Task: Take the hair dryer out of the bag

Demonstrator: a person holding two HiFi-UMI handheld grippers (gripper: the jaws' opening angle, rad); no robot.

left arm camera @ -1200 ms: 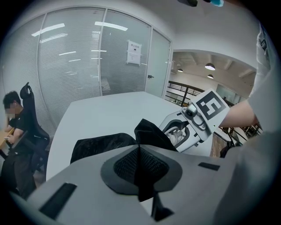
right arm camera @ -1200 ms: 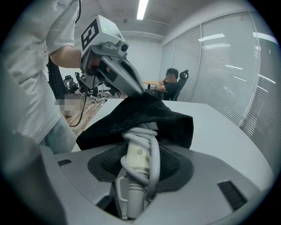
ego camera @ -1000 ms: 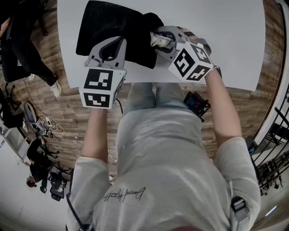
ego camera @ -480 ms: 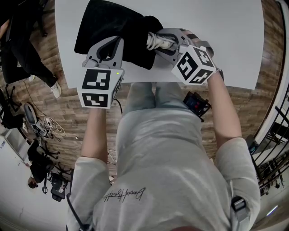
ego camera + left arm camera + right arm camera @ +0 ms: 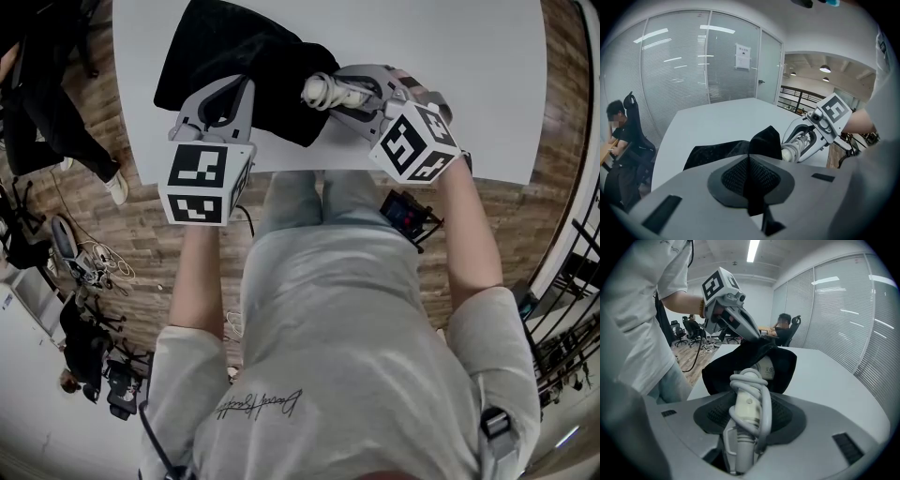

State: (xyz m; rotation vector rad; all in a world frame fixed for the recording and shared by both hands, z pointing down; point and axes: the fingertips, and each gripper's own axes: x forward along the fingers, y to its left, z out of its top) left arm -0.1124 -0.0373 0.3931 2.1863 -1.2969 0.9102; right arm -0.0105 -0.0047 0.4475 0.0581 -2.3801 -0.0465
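Observation:
A black cloth bag [image 5: 225,52] lies on the white table [image 5: 469,84]. My left gripper [image 5: 225,94] is shut on the bag's near edge; in the left gripper view black fabric [image 5: 751,192] is pinched between the closed jaws [image 5: 750,161]. My right gripper [image 5: 339,94] is shut on the white hair dryer's handle [image 5: 328,91], which has its cord wound around it. In the right gripper view the handle [image 5: 746,416] sits between the pads, while the dryer's body [image 5: 767,366] is still inside the bag's mouth [image 5: 785,369]. The left gripper [image 5: 733,317] holds the bag just behind it.
The table's near edge runs just below both grippers. A seated person [image 5: 621,136] is at the table's far side, by the glass wall [image 5: 693,61]. Cables [image 5: 94,262] lie on the wooden floor to the left. A black device [image 5: 405,214] hangs at my waist.
My right gripper has moved right and toward the table's near edge, drawing the dryer's handle farther out of the bag. The left gripper has stayed put on the bag.

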